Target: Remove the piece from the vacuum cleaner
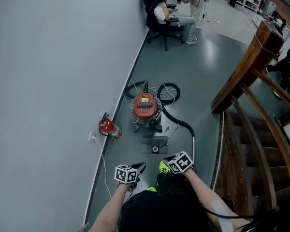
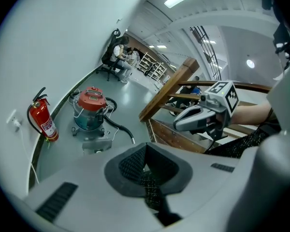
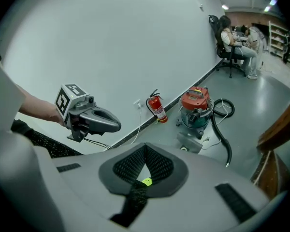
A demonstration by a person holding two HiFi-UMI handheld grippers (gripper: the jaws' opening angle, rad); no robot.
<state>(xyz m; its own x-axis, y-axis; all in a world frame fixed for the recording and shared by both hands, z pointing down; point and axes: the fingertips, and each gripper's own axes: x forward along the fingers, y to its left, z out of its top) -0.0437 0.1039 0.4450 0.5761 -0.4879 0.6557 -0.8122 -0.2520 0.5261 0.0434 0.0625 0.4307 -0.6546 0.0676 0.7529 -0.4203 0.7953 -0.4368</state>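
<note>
Vacuum cleaner [image 1: 146, 111], upright by the wall [image 1: 48, 81], well ahead of our left gripper [image 1: 137, 169] and right gripper [image 1: 170, 159], both closed tight on nothing; hose [image 1: 183, 124] trails toward our right.

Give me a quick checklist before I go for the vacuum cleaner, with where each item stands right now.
1. Left gripper open for grasping: not ok, jaws shut, empty.
2. Right gripper open: not ok, shut, empty.
3. Vacuum cleaner within reach: not ok, stands well ahead on the floor.
4. Path there: ok, fire extinguisher sits by the wall.
5. Piece to remove identified: cannot tell; grey part lies before it, hose runs from it.
</note>
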